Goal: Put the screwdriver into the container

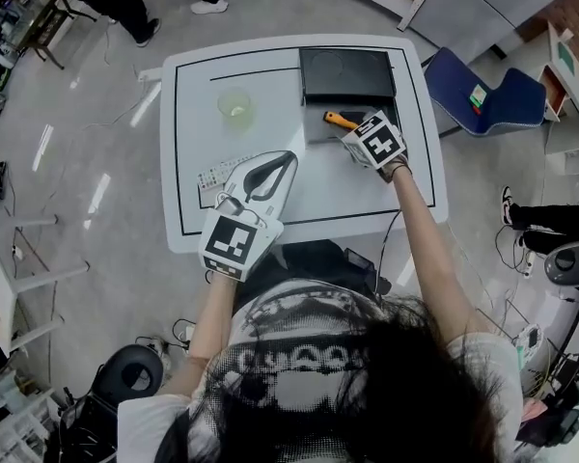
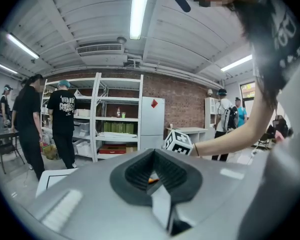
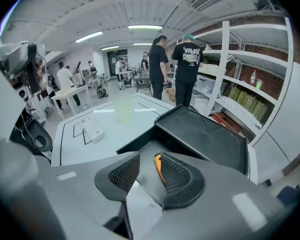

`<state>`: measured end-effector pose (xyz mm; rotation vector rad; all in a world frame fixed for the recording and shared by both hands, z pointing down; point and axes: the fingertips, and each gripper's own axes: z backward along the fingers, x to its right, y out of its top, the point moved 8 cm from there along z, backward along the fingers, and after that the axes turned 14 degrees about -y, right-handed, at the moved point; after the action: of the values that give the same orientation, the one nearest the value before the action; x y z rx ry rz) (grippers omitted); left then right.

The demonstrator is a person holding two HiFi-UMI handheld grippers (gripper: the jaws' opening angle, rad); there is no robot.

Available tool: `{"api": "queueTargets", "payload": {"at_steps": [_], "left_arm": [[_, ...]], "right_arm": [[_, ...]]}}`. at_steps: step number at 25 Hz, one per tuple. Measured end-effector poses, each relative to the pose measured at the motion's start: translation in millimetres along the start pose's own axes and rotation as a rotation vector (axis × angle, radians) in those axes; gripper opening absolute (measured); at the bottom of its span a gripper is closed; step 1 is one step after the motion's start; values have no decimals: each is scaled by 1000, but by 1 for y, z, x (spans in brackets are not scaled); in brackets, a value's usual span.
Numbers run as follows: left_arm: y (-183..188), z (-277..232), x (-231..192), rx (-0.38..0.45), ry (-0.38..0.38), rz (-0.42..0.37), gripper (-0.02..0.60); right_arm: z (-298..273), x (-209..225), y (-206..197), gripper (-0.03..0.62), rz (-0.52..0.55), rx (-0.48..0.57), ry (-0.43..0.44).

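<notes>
The screwdriver (image 1: 339, 120), with an orange handle, lies in the tray of the black container (image 1: 314, 131), whose lid (image 1: 347, 73) stands open behind it. My right gripper (image 1: 355, 131) hovers just above the handle's near end. In the right gripper view its jaws (image 3: 149, 156) stand apart, and the orange handle (image 3: 158, 168) shows in the gap close to the right pad, which does not press on it. My left gripper (image 1: 289, 155) rests over the middle of the table with its tips together and nothing in them (image 2: 152, 154).
The white table (image 1: 270, 85) carries a pale green cup (image 1: 235, 107) at the back left and a small keypad (image 1: 217, 173) left of my left gripper. A blue chair (image 1: 482, 95) stands right of the table. Two people (image 3: 177, 69) stand beyond the far edge.
</notes>
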<state>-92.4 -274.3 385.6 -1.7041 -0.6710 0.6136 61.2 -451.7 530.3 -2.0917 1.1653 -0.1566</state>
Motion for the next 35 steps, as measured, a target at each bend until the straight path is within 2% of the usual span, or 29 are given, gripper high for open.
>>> {"api": "queueTargets", "payload": {"at_steps": [13,19,35], "left_arm": [[-3,29,21,6,-61,-14,0],[-8,56,34,-1,-86,-18,0],[-36,169,73,-7,-148,-31,0]], "right_arm": [[99,-58,8,107,-253,237,-42],[136,-101,1,96,-342,285,-56],[206,-241,0,44,-455,366,-97]]}}
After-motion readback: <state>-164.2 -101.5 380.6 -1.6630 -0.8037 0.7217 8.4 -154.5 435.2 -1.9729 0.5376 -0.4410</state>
